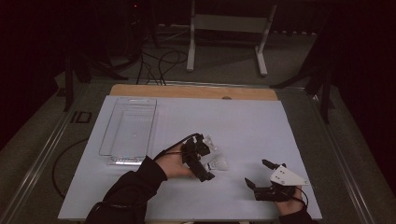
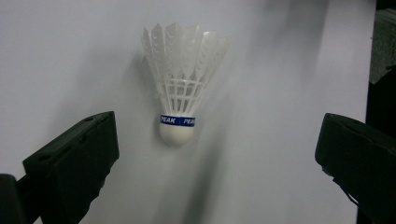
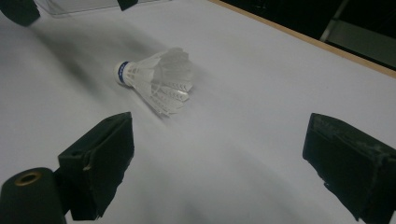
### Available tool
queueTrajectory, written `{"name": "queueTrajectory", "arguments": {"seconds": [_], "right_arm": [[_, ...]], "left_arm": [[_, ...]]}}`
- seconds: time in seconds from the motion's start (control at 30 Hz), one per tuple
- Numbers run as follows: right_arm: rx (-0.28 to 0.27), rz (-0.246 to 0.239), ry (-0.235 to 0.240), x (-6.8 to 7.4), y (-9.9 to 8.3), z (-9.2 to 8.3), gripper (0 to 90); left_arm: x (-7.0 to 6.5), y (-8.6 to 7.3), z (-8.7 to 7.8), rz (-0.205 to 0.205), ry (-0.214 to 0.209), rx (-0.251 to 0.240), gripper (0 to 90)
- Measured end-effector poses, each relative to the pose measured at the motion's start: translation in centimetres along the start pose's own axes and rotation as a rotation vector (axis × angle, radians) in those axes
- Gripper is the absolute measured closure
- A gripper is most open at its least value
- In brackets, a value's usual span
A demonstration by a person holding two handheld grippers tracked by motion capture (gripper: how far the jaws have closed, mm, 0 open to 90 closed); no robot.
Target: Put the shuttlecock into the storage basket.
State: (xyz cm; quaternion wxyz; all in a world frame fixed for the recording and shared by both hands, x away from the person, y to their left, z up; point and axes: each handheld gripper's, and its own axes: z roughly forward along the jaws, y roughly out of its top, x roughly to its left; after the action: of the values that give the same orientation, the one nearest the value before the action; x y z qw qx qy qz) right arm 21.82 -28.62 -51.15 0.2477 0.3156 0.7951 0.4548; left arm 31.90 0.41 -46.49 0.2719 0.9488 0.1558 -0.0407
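A white shuttlecock (image 2: 180, 86) lies on the white table surface (image 2: 70, 56), cork end toward the camera, feather skirt pointing away. A blue band lettered "PEAK" circles it just above the cork. The left gripper (image 2: 217, 154) has its black jaws spread wide, one either side of the cork and clear of it.

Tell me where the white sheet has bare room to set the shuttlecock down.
Widest bare patch: the far right of the white sheet, between the clear plastic tray and the right edge. A narrower bare strip runs along the near edge. It is crowded mid-table, where the left gripper hangs over the white feather shuttlecock, and near right, around the right gripper.
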Motion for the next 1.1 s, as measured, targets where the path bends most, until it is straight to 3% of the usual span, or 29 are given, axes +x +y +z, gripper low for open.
{"name": "queueTrajectory", "arguments": {"seconds": [0.27,0.5,0.83,1.1], "right_arm": [[0.002,0.001,0.004,0.0,0.0,0.0,8.7],[0.004,0.002,0.004,0.0,0.0,0.0,8.7],[0.007,-0.001,0.006,0.0,-0.1,0.1,8.7],[0.007,0.000,0.006,0.0,-0.1,0.1,8.7]], "left_arm": [[0.5,-0.7,1.2,0.014,-0.012,-0.051,1.8],[1.3,-1.2,2.5,-0.005,-0.013,-0.017,4.9],[1.5,-1.3,3.2,0.007,-0.014,0.035,19.7],[1.8,-1.4,3.9,0.015,0.013,0.068,34.0]]}}
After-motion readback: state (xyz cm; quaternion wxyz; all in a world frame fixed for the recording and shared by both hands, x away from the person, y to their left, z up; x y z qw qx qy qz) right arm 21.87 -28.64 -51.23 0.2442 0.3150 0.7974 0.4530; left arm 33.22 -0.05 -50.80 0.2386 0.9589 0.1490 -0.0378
